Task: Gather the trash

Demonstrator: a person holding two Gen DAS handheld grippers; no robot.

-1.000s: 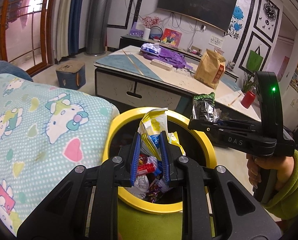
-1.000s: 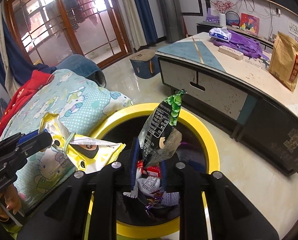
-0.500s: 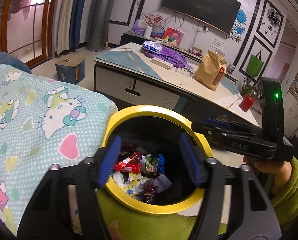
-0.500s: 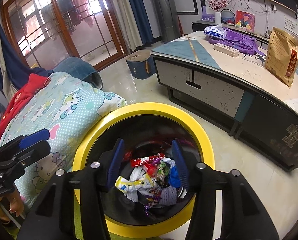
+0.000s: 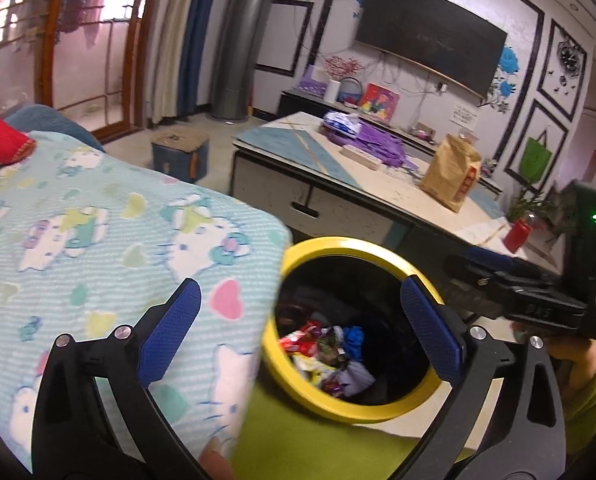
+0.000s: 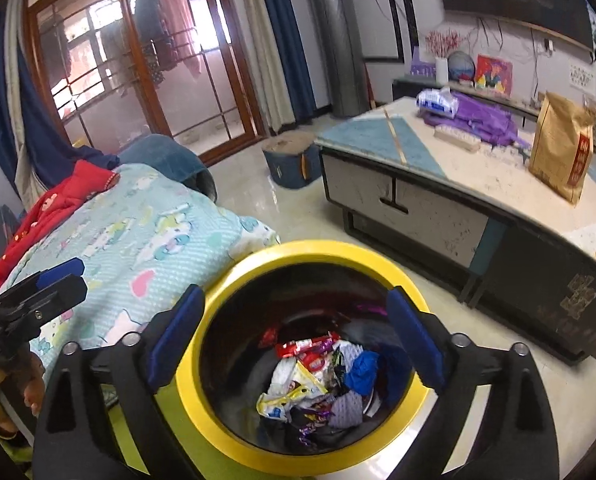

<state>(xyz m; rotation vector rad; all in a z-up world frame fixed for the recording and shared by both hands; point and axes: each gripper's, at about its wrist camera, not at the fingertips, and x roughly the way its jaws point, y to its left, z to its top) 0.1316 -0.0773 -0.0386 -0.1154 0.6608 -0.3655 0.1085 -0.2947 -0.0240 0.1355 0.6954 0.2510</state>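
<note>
A black bin with a yellow rim (image 5: 337, 242) (image 6: 309, 248) stands on the floor beside the bed, holding several crumpled wrappers (image 5: 325, 356) (image 6: 317, 376). My left gripper (image 5: 299, 284) hovers over the bin's left edge and the blanket. Its jaws are opening wide and there is nothing between them. My right gripper (image 6: 296, 296) hangs straight above the bin mouth, its jaws also opening and holding nothing. Each gripper shows in the other's view: the right one (image 5: 517, 292) at the right edge, the left one (image 6: 38, 292) at the left edge.
A pale blue cartoon-cat blanket (image 5: 98, 220) lies left of the bin, with a red garment (image 6: 70, 192) on it. Beyond the bin a low coffee table (image 6: 397, 140) carries a brown paper bag (image 6: 561, 148) and purple cloth (image 6: 477, 120). A blue stool (image 6: 290, 164) sits on the floor.
Both grippers let go of their wrappers, the yellow one on the left and the black-green one on the right. Both wrappers dropped into the bin. Both jaws spread wide, and the left view swung toward the blanket.
</note>
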